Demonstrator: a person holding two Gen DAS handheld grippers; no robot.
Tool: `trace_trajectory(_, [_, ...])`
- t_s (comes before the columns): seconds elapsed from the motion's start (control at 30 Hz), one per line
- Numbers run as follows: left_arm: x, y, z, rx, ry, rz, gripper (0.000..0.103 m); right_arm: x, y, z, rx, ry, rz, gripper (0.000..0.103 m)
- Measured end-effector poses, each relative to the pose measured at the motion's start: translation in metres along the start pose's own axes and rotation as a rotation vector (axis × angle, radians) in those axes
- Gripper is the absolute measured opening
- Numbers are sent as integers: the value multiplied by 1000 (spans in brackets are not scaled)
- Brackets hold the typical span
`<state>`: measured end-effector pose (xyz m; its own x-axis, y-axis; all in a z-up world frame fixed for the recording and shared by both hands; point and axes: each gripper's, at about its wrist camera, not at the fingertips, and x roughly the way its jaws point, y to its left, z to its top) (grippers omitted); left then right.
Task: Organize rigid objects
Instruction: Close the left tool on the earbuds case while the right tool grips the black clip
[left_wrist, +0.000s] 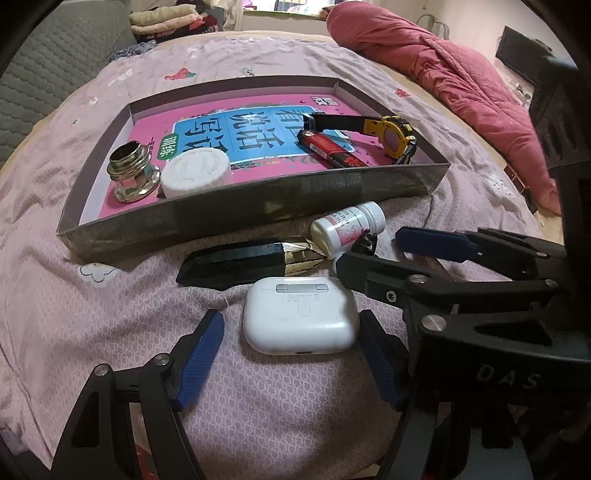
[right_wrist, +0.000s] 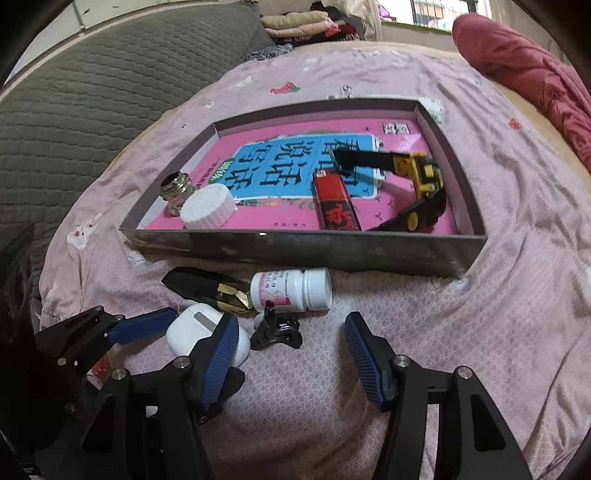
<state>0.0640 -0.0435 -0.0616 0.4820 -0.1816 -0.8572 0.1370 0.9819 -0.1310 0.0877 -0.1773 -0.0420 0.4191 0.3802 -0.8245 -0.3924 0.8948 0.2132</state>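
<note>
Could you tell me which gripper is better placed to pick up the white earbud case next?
The left gripper: its open fingers already straddle the white earbud case, one either side. The right gripper is open too, but points at the small black clip, the case lying off to its side.

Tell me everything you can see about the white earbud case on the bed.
The white earbud case is a rounded, glossy plastic box with a silver metal hinge strip and a small round button on the side facing up, and a charging port on its near edge. Its lid is closed. It lies flat on the pink bedsheet, outside the grey tray, just in front of the black and gold faceted piece. It sits between the open left gripper pads, apparently not yet pressed by them.
</note>
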Motion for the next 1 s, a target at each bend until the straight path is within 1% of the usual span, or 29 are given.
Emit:
trace_trajectory(0.03, [0, 0, 0, -2, -1, -1, 75, 1, 0, 0, 3, 1, 0, 57])
trace_trajectory(0.1, [1, 0, 0, -2, -2, -1, 75, 3, -1, 1, 4, 6, -2, 49])
trace_trajectory(0.13, [1, 0, 1, -2, -3, -1, 75, 5, -1, 1, 1, 9, -5, 48])
trace_trajectory(0.2, [1, 0, 1, -2, -2, 1, 75, 7, 1, 1, -12, 17, -1, 40])
trace_trajectory(0.4, [3, 2, 2, -8, -3, 13, 75, 12, 11, 1, -65, 30, 11, 27])
trace_trajectory(0.47, [4, 1, 3, -5, -3, 21, 75, 15, 12, 1, -71, 38, 21, 25])
trace_trajectory(0.63, [6, 2, 5, -16, -6, 24, 75, 14, 7, 1, -49, 39, 45, 25])
trace_trajectory(0.87, [11, 3, 9, -29, -4, 31, 75, -4, -6, 1, -1, -1, 62, 25])
trace_trajectory(0.9, [11, 3, 9, -31, -5, 31, 74, -6, -8, 1, 7, -7, 64, 25])
trace_trajectory(1.0, [12, 1, 10, -28, -6, 34, 65, -9, -14, 1, 18, -11, 50, 25])
